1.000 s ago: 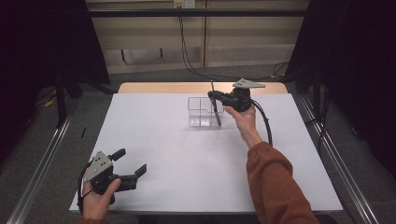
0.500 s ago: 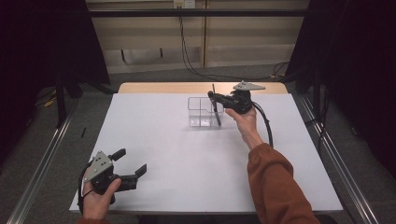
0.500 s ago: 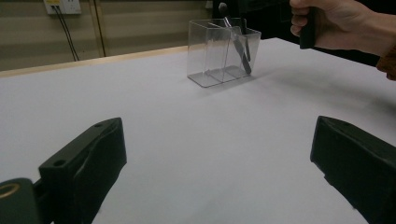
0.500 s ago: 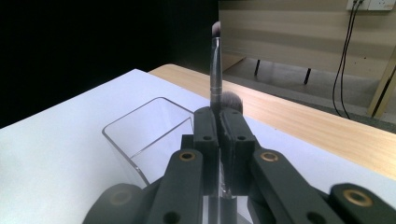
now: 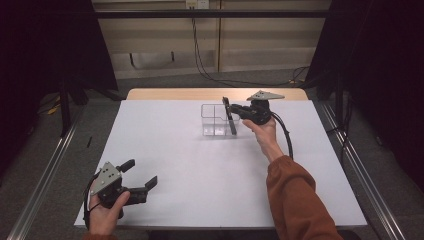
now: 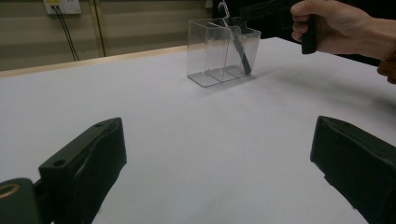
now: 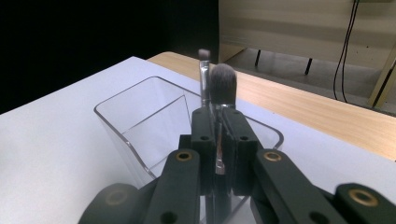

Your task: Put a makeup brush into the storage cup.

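Brushes [image 7: 219,84] sit pinched in the right gripper [image 5: 234,111] over the clear box [image 5: 216,120]. Lower them straight, then let go. Left gripper [image 5: 142,181] gapes empty.

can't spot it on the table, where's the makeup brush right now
In the high view the makeup brush stands far right of centre, clamped in the right claw, lower end inside the clear organiser.

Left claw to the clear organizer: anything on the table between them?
Nothing. In the left gripper view, bare white table runs from the open left claw to the clear organizer; the high view agrees.
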Available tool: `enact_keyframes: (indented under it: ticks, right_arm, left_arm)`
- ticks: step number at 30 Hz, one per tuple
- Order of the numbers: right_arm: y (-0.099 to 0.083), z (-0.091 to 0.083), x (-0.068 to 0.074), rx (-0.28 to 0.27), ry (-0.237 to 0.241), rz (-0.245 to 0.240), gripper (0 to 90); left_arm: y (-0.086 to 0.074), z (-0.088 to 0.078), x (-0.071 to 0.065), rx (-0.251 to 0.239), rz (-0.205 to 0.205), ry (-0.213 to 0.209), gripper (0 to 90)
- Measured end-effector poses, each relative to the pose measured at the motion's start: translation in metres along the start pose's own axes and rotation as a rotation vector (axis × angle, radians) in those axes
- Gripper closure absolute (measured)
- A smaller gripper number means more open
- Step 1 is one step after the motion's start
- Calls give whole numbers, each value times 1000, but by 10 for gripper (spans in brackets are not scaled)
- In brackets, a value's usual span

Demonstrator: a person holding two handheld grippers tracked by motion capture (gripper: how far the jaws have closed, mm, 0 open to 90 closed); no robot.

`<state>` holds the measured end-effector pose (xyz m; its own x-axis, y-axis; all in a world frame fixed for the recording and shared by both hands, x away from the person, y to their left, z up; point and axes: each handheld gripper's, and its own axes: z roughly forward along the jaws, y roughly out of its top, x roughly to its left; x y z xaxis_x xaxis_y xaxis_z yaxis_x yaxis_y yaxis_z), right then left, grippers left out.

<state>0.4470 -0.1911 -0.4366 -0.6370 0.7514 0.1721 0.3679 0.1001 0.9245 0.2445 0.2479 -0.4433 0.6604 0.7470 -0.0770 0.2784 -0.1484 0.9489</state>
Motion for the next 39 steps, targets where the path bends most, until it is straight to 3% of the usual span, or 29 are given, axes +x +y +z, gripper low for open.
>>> enact_keyframes:
  ticks: [4, 11, 22, 27, 29, 32, 39]
  right_arm:
    - [0, -1, 0, -3, 0, 0, 812]
    - [2, -3, 4, -6, 6, -13, 666]
    - [6, -13, 10, -18, 6, -45, 322]
    - [5, -17, 12, -26, 7, -31, 165]
    - [4, -18, 12, -29, -12, -21, 56]
    - [1, -22, 11, -36, -8, -4, 4]
    - [-2, -28, 11, -18, -9, 9, 23]
  left_arm:
    - [0, 0, 0, 0, 2, -1, 35]
    - [1, 2, 1, -4, -12, 5, 35]
    - [2, 6, 3, -5, -13, 2, 35]
    - [2, 5, 3, -7, -15, 7, 35]
    - [2, 4, 2, -11, -19, 12, 35]
    - [2, 4, 3, -10, -11, 11, 35]
    - [2, 1, 2, -16, -11, 12, 35]
